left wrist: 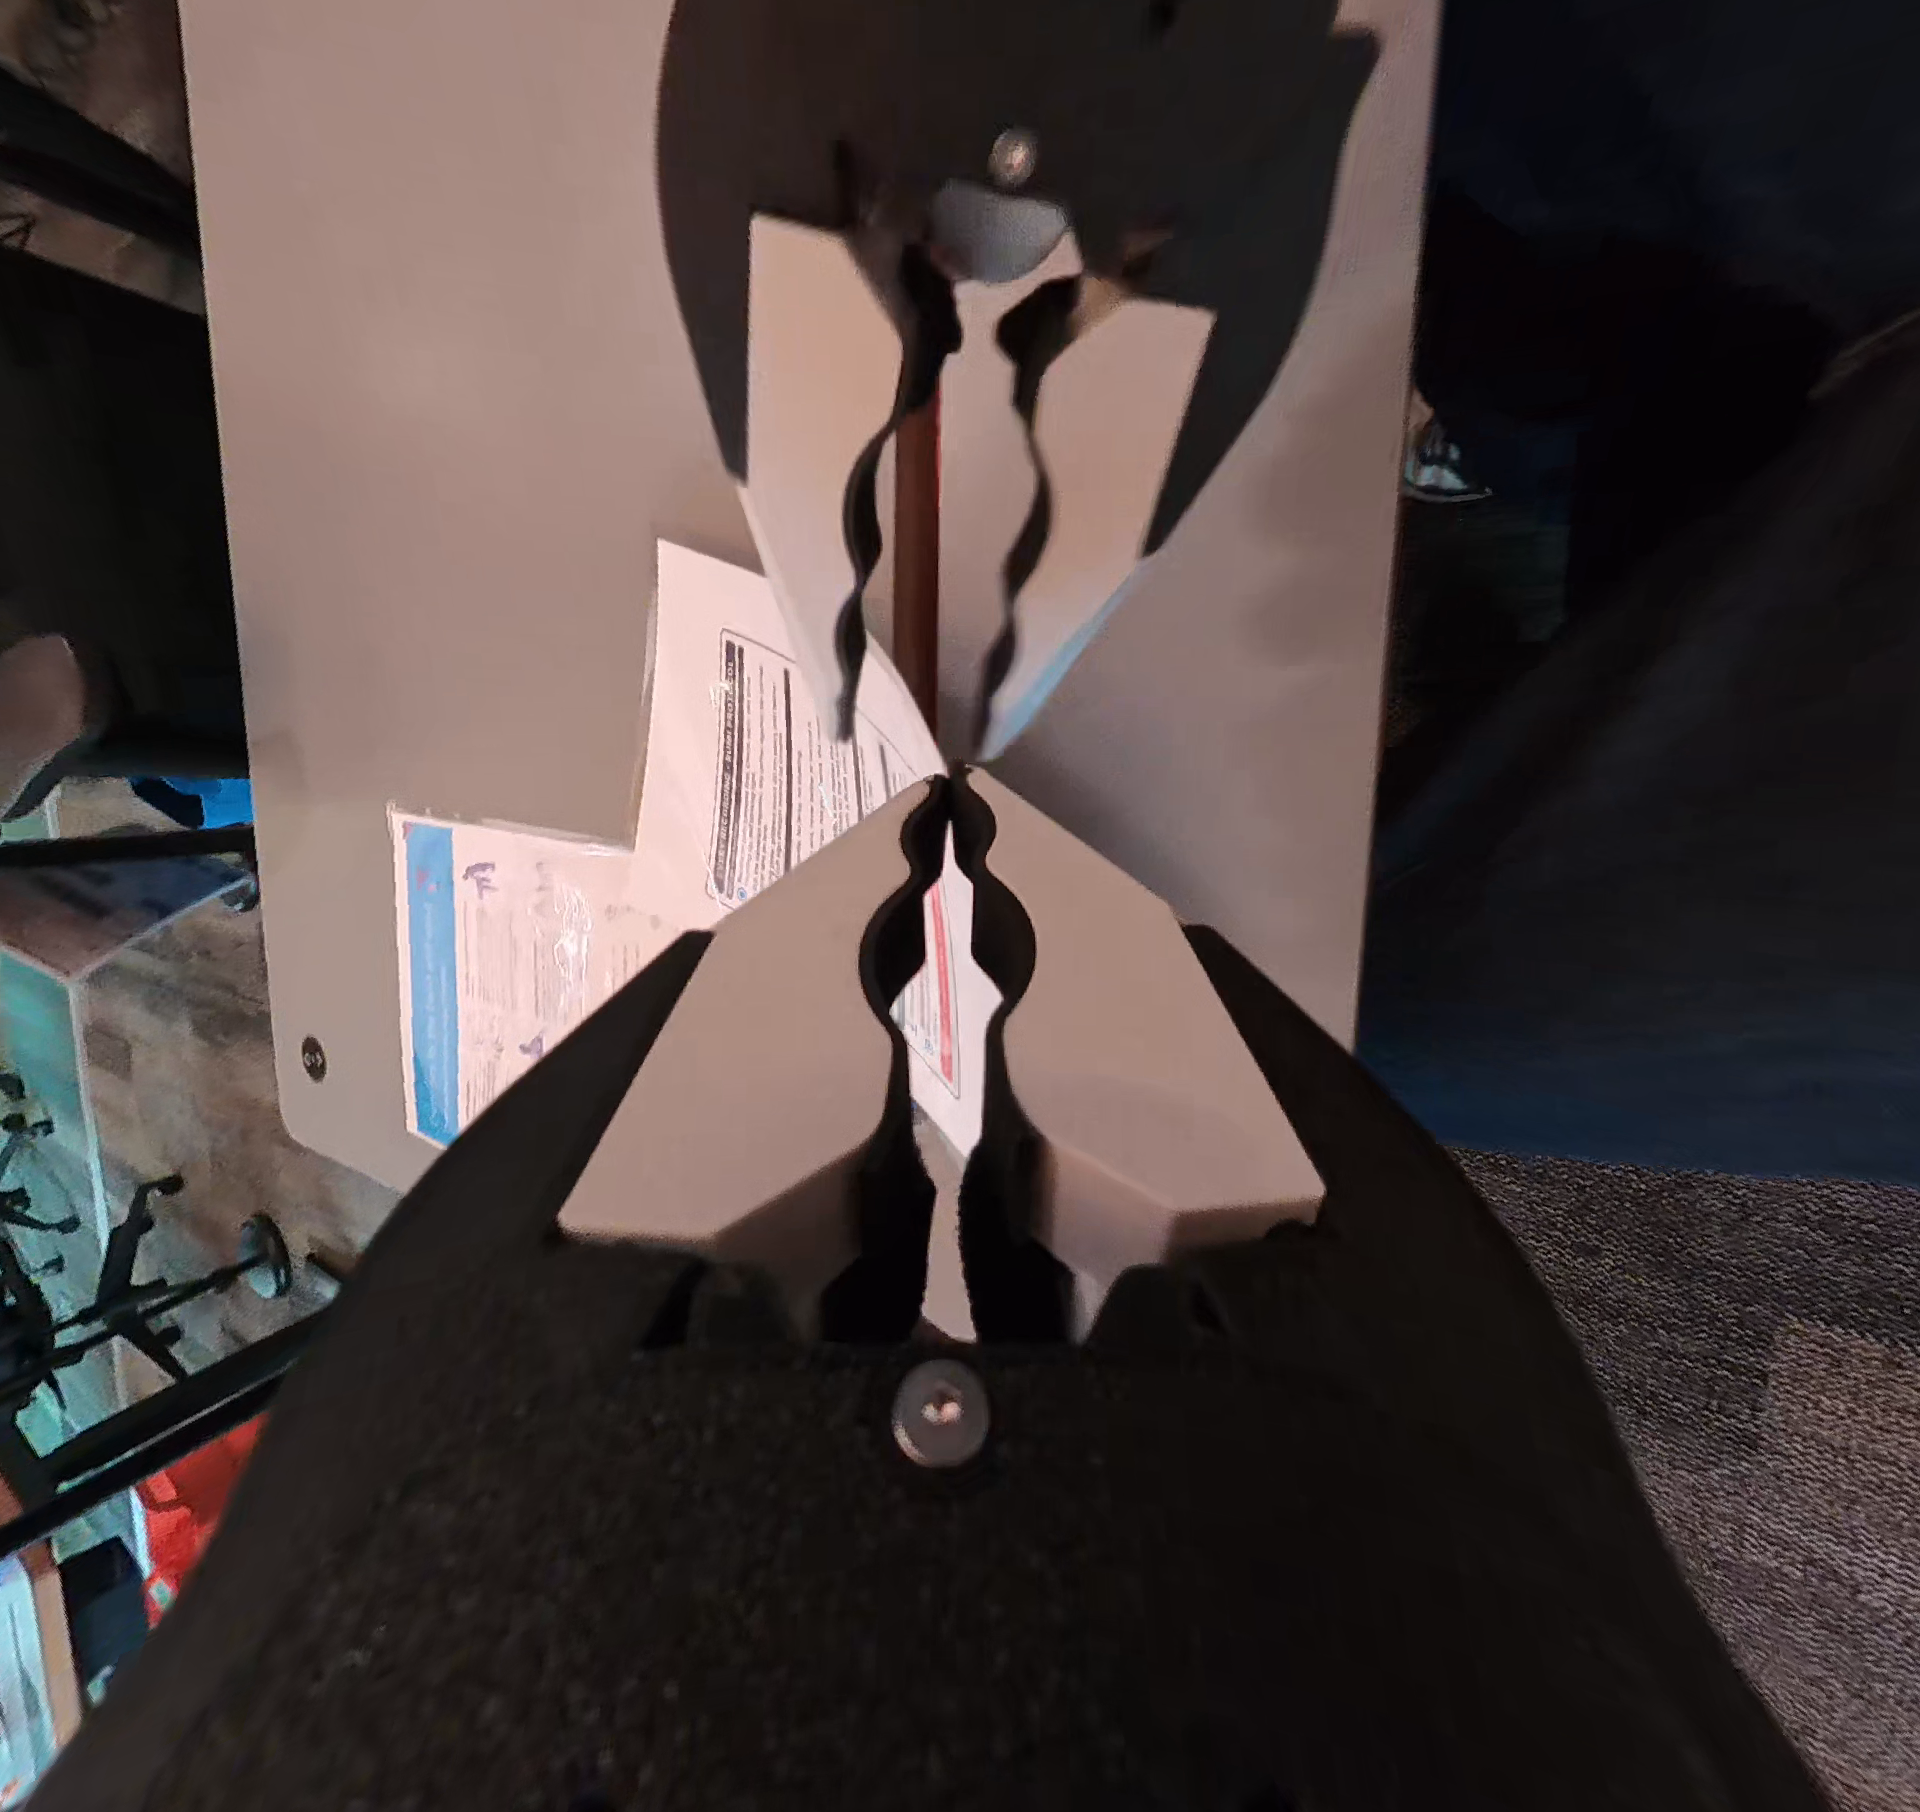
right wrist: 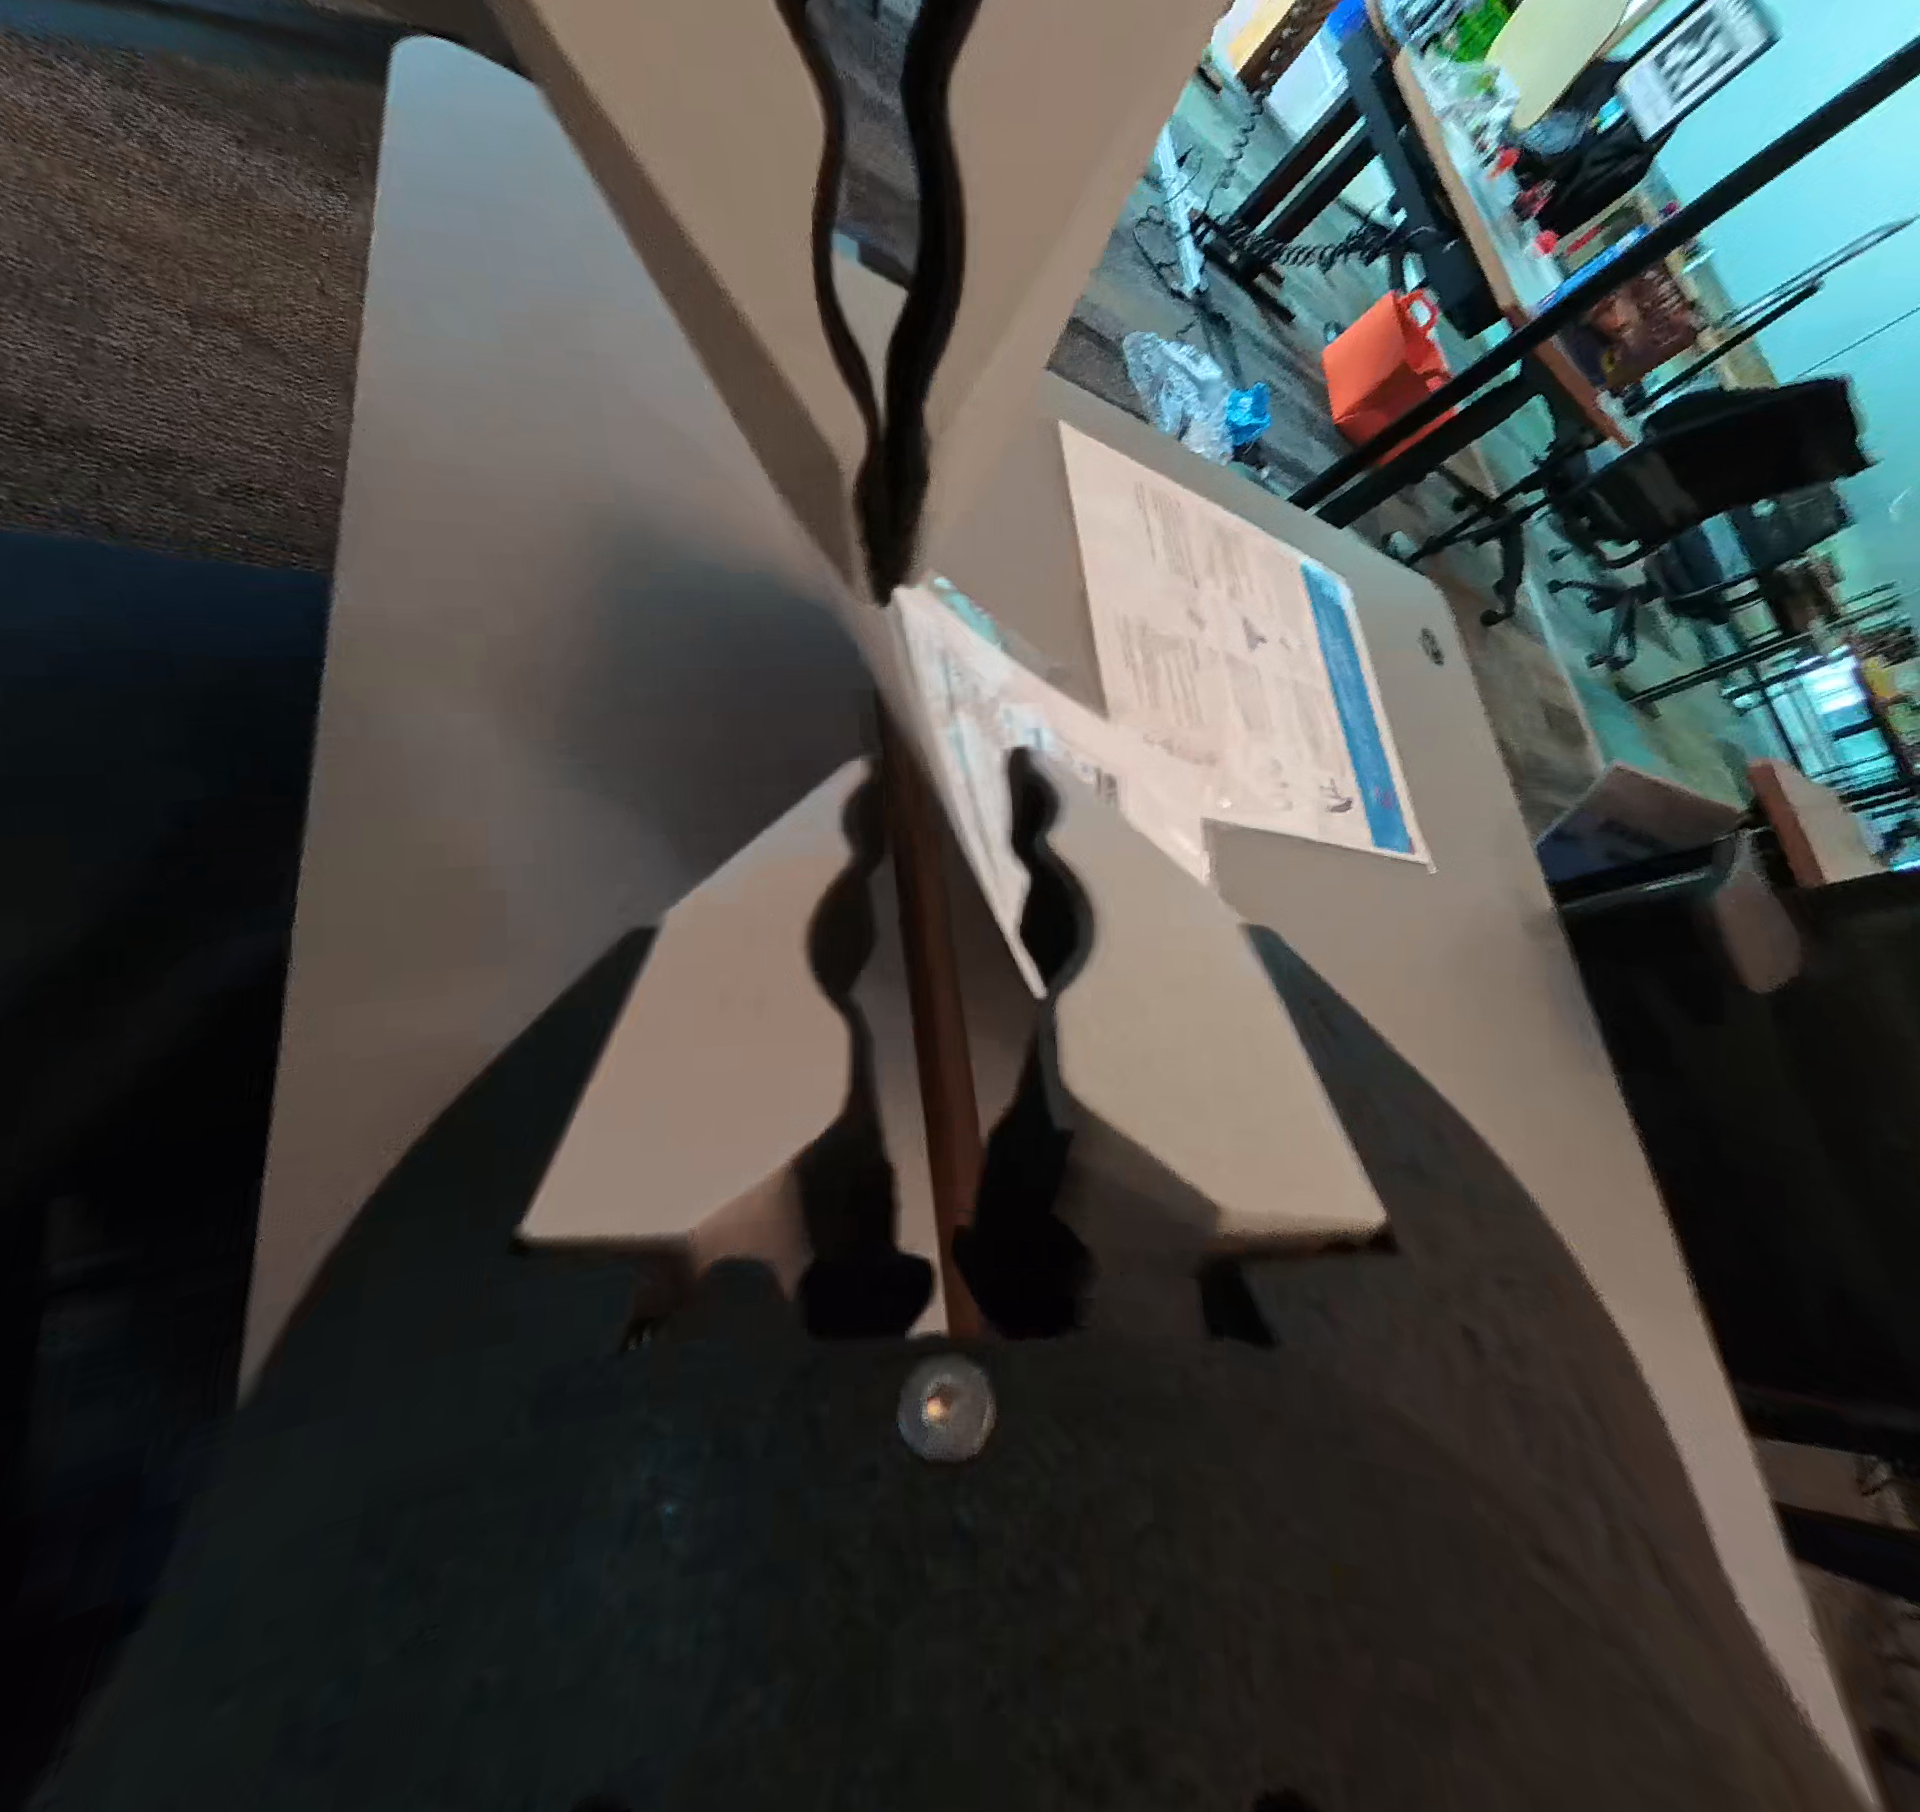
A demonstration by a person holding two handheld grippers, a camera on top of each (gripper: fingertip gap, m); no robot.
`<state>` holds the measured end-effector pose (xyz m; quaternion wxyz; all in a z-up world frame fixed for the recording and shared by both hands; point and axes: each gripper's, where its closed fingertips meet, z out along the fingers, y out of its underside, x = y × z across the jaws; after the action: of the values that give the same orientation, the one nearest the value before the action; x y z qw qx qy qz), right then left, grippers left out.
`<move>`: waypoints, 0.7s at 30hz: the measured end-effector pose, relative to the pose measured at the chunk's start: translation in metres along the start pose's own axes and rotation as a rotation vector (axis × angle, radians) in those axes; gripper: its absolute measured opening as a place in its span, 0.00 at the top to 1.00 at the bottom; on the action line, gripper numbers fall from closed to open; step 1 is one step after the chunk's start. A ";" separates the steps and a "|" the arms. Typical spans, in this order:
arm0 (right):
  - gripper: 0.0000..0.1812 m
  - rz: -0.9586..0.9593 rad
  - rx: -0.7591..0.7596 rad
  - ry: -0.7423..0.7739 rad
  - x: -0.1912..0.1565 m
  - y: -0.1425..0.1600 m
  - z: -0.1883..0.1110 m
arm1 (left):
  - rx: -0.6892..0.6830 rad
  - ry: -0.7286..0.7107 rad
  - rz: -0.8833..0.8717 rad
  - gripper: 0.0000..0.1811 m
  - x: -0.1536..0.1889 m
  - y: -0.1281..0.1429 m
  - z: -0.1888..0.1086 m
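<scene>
1. Left wrist view: the left hand-held gripper reaches in from 6 o'clock, clenched. Its tips appear to pinch only the very end of a thin brown rod. So small a bite could let the rod pivot or slip out.
2. The right hand-held gripper comes in from 12 o'clock, tip to tip with the left. Its jaws stand apart, with the rod running up the gap between them and not gripped. If the left pinch fails, nothing here would catch the rod.
3. Right wrist view: the rod lies closer to one finger than the other, slightly off the centre line. A closing jaw might push it sideways rather than clamp it.
4. The two sets of tips are nearly touching, so any forward nudge could knock them together.
5. Printed sheets lie on the surface toward 8 o'clock. A dropped rod could roll among them or off the edge onto the carpet.
</scene>
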<state>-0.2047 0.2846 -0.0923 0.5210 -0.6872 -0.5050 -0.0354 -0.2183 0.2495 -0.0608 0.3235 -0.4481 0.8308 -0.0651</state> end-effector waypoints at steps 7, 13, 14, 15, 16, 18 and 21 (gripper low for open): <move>1.00 -0.094 0.057 0.107 0.014 0.000 -0.044 | 0.167 -0.188 -0.138 0.83 -0.015 -0.008 -0.039; 1.00 0.081 0.209 0.140 0.047 0.000 -0.128 | 0.566 -0.267 -0.492 0.80 -0.039 0.020 -0.112; 1.00 0.111 0.238 0.140 0.052 -0.002 -0.143 | 0.609 -0.253 -0.529 0.79 -0.037 0.026 -0.114; 1.00 0.143 0.272 0.125 0.054 -0.005 -0.156 | 0.646 -0.235 -0.560 0.79 -0.035 0.029 -0.112; 1.00 0.176 0.310 0.098 0.055 -0.010 -0.169 | 0.673 -0.203 -0.580 0.78 -0.031 0.030 -0.106; 1.00 0.218 0.375 0.065 0.057 -0.019 -0.190 | 0.659 -0.139 -0.589 0.77 -0.023 0.028 -0.083; 1.00 0.252 0.441 0.006 0.057 -0.032 -0.210 | 0.658 -0.036 -0.581 0.72 -0.015 0.009 -0.049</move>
<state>-0.0999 0.1623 0.0573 0.6600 -0.6143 -0.4095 0.1389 -0.2479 0.2577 -0.0188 0.4315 -0.5374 0.5997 -0.4067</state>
